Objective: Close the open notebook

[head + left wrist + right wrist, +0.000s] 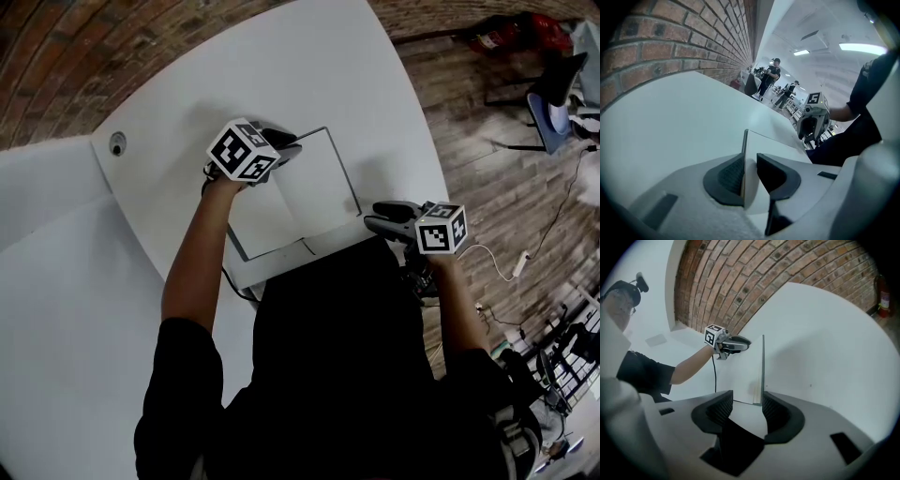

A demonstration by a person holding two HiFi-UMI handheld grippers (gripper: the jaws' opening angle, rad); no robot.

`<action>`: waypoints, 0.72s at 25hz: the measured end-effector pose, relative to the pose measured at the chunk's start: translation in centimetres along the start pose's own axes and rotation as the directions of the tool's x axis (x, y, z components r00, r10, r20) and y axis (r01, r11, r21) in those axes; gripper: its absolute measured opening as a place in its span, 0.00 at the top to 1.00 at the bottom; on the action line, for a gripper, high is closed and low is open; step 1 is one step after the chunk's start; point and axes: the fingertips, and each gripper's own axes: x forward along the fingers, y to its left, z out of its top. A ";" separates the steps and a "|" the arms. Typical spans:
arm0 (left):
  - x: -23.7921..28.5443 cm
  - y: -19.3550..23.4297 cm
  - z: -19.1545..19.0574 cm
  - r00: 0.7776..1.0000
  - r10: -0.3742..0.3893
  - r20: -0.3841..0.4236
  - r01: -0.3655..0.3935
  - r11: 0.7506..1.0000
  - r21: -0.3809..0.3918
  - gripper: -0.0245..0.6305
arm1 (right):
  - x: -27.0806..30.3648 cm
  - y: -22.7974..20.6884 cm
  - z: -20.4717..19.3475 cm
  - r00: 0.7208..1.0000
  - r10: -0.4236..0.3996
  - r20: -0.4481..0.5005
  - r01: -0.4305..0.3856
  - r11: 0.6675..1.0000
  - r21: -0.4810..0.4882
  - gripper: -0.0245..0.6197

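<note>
The notebook (291, 202) lies open on the white table, with white pages and a dark cover. One leaf (762, 366) is raised and stands nearly upright, seen almost edge-on in the right gripper view. My left gripper (298, 148) is at the notebook's far edge. The raised leaf (778, 145) runs between its jaws (750, 176) and leans on the left pad, while a gap shows before the right pad. My right gripper (370, 222) hovers at the near right corner. It stands open (747, 408) with nothing between its pads, the leaf's edge just ahead of its right pad.
The curved white table (356, 75) has a cable port (117, 143) at its far left. A black cable (234, 286) trails from the left gripper. Brick floor, chairs and a red bag (516, 33) lie beyond the table's right edge. People (771, 77) stand far off.
</note>
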 end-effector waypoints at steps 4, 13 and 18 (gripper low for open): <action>0.7 -2.1 -1.0 1.000 -0.007 -0.024 0.007 1.000 -0.007 0.86 | -0.5 0.8 -1.9 1.000 0.001 0.005 -0.001 1.000 0.003 0.65; 0.9 -4.9 -3.4 0.998 0.032 -0.046 -0.035 0.997 -0.062 0.91 | 0.3 2.9 -5.2 0.996 0.056 -0.064 -0.058 0.998 -0.031 0.65; 0.5 -5.5 -4.6 0.997 0.062 -0.034 -0.065 0.993 -0.096 0.91 | 0.5 2.8 -7.2 0.990 0.059 -0.127 -0.065 0.997 -0.042 0.65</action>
